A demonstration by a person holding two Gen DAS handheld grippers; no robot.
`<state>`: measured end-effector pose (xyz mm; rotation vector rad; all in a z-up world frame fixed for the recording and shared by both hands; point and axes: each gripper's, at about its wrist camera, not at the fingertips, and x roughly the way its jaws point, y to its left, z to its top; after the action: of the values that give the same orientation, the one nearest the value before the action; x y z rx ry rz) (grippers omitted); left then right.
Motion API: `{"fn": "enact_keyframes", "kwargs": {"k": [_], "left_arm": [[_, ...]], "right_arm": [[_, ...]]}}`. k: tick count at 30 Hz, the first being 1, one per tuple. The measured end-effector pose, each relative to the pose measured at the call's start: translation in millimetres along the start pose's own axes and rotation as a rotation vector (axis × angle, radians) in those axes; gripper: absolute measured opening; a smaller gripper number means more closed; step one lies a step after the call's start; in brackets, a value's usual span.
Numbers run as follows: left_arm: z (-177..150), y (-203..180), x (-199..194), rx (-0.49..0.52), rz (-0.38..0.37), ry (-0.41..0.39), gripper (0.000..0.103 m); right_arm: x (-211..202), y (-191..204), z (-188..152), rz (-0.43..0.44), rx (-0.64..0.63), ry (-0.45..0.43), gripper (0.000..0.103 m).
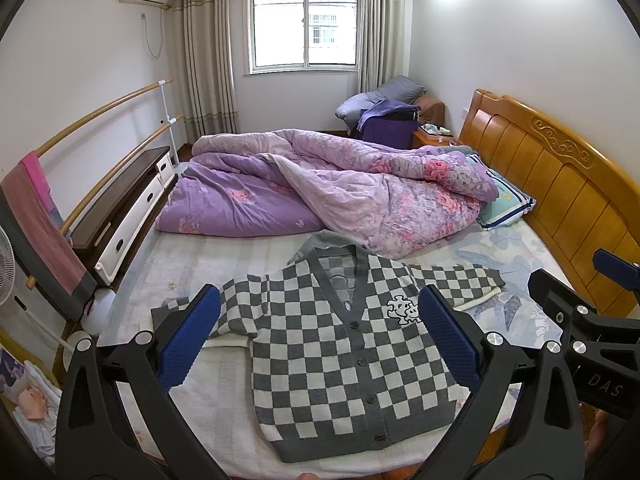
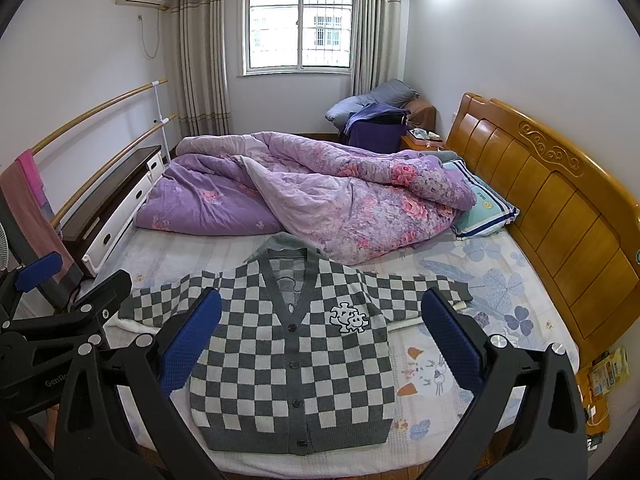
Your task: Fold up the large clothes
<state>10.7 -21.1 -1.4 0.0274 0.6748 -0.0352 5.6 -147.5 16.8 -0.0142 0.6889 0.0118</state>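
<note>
While both grippers hang above the near edge of the bed (image 1: 224, 408), we note the checkered cardigan (image 1: 344, 352) lying flat and front-up on the sheet, buttoned, its hem toward us and collar toward the rumpled purple quilt (image 1: 340, 188). Both sleeves are spread sideways; the quilt's edge seems to overlap the collar, though the fisheye makes that hard to judge. A white puzzle-piece patch (image 2: 349, 317) sits on the chest. Left gripper (image 1: 320, 332): jaws spread wide, blue pads apart, nothing between them but the view of the cardigan below. Right gripper (image 2: 321, 334): likewise released, empty, fingers framing the garment's body. A striped pillow (image 2: 482, 208) rests beside the wooden headboard (image 2: 552, 216), well apart from the cardigan.
</note>
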Motion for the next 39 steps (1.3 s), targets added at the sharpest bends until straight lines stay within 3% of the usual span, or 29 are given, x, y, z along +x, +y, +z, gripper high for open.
{"fn": "enact_keyframes", "kwargs": {"k": [39], "left_arm": [[2.0,2.1,-0.6,-0.002,-0.001,0.000,0.098]], "right_arm": [[-1.9,-5.1,-1.9,0.001,0.006,0.001,0.096]]}}
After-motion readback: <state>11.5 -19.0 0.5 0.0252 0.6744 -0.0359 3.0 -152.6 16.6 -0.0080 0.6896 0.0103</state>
